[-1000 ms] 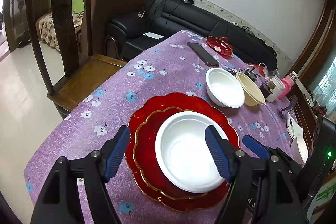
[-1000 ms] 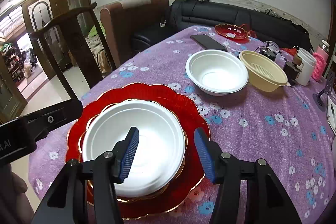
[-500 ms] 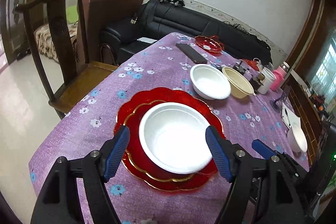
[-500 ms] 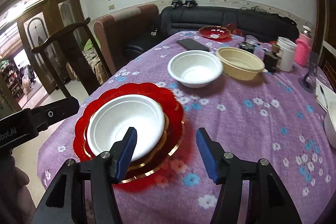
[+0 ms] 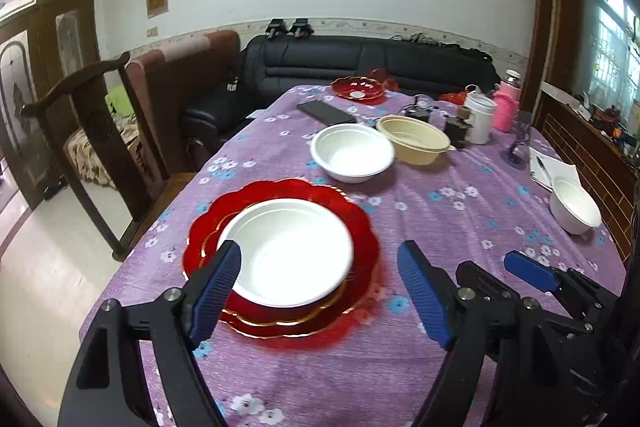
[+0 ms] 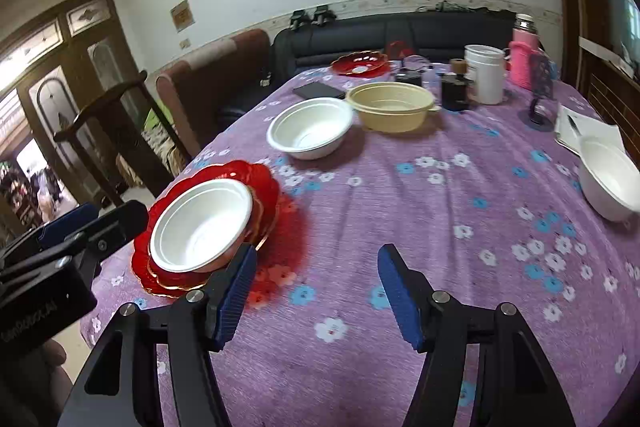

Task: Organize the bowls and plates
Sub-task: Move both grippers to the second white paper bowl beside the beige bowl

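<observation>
Both tongs have drawn back from the white bowl [image 5: 286, 251], which sits in stacked red scalloped plates [image 5: 362, 227] near the desk's left edge; left tongs [image 5: 320, 291] and right tongs [image 6: 314, 293] are opening, empty.

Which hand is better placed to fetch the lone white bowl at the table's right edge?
Probably the right. The white bowl lies on the right gripper's side, its opening fingers empty. The left gripper faces the red plate.

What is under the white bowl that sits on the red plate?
The white bowl sits on a gold-rimmed red plate, with another stacked beneath. The bowl hides their middles.
</observation>
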Tool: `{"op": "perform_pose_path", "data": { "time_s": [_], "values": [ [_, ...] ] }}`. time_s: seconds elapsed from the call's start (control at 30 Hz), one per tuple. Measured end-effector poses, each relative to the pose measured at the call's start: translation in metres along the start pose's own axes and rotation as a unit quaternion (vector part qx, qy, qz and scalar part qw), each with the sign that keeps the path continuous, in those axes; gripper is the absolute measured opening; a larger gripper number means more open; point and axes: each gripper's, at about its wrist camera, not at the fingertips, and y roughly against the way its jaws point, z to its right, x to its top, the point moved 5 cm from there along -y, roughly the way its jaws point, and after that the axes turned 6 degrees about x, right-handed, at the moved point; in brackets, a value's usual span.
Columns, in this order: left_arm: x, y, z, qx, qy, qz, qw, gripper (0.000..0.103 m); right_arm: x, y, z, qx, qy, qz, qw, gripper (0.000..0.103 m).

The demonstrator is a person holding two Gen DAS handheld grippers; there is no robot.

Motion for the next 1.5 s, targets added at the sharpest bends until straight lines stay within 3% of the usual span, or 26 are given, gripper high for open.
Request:
{"op": "perform_pose_path", "data": {
  "time_s": [0.63,0.97,1.23,1.5],
  "values": [
    [-0.002,0.022,0.062,0.006,-0.071,0.028,0.997,0.081,0.008,0.063,0.06,-0.019,-0.046,0.063,0.997,0.072],
    [0.006,0.021,0.074,0.002,-0.087,0.03,0.9957,0.081,0.026,0.081,0.077,-0.036,-0.05,0.083,0.995,0.073],
    [0.03,0.021,0.071,0.006,-0.089,0.045,0.995,0.081,0.066,0.105,0.075,-0.055,-0.023,0.113,0.992,0.073],
    [0.065,0.025,0.063,0.018,-0.103,0.074,0.9917,0.084,0.126,0.134,0.06,-0.07,0.012,0.15,0.986,0.08]
  ]
}}
